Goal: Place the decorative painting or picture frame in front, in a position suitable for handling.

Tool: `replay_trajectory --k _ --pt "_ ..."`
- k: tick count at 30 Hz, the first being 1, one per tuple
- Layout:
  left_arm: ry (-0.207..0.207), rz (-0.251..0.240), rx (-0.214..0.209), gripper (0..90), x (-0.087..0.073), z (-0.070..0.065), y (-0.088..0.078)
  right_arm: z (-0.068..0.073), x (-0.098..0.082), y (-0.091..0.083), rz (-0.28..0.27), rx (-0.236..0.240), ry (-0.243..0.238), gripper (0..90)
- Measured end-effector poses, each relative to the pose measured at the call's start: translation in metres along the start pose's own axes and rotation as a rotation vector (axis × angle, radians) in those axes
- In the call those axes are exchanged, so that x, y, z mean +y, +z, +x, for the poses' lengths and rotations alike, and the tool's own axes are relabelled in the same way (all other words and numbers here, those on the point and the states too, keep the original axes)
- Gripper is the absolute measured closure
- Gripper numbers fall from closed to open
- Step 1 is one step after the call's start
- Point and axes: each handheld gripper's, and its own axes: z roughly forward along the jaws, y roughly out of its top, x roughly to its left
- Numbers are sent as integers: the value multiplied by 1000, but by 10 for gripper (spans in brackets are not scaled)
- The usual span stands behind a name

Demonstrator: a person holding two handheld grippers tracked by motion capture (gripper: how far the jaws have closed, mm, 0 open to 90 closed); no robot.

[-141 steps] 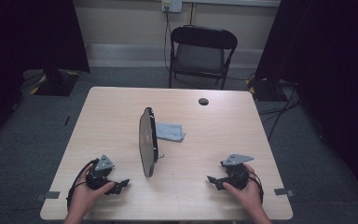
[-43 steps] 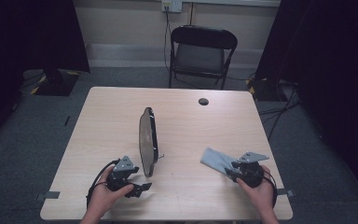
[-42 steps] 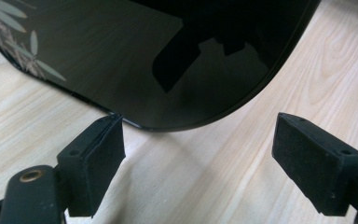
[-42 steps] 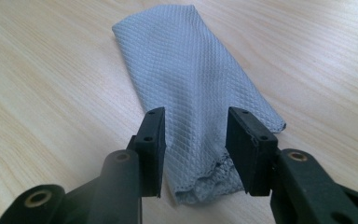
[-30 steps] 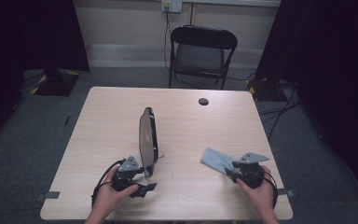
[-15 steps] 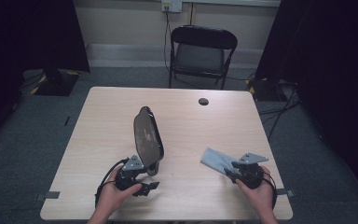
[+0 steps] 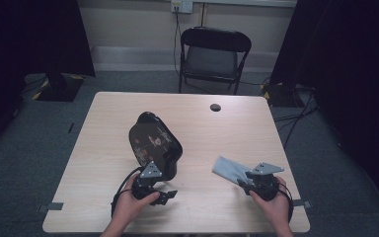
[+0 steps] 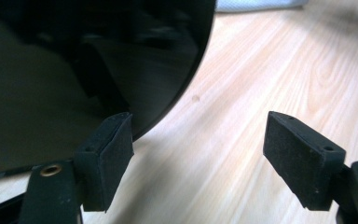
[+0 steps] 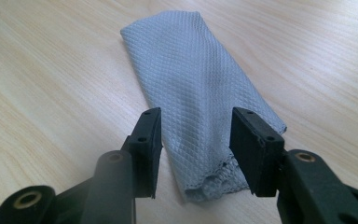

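The glossy black oval tray (image 7: pixel 154 141) has swung face-on; our left gripper (image 8: pixel 198 154) gapes wide beside it, so it may topple, while our right gripper (image 9: pixel 196 151), just widening, loosely straddles the grey waffle-weave cloth (image 9: pixel 200 93).

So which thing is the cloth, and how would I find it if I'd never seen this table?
Start at the light wooden table in front of the black folding chair. On the person's right, near the front edge, a small folded cloth lies flat between the right gripper's jaws. It is pale grey-blue with a tiny diamond weave, unlike the big glossy black tray standing tilted nearby.
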Motion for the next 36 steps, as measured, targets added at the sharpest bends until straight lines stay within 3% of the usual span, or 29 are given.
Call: replay_trajectory --k 4,9,15,25,27,36 --pt "10 -12 -6 237 9 -3 9 -1 0 0 -5 1 5 538" --pt "17 -6 20 232 19 -5 20 -2 -1 -1 -8 0 0 538" --pt "6 -8 60 230 26 -3 28 -2 0 -3 -14 -1 -1 534" --pt "-16 -3 80 222 37 3 43 1 1 -2 -14 5 -11 524" --pt "-14 -2 101 220 38 5 46 2 2 -3 -13 7 -13 523" --pt "-12 -2 48 200 27 0 34 1 1 -3 -16 8 -14 516"
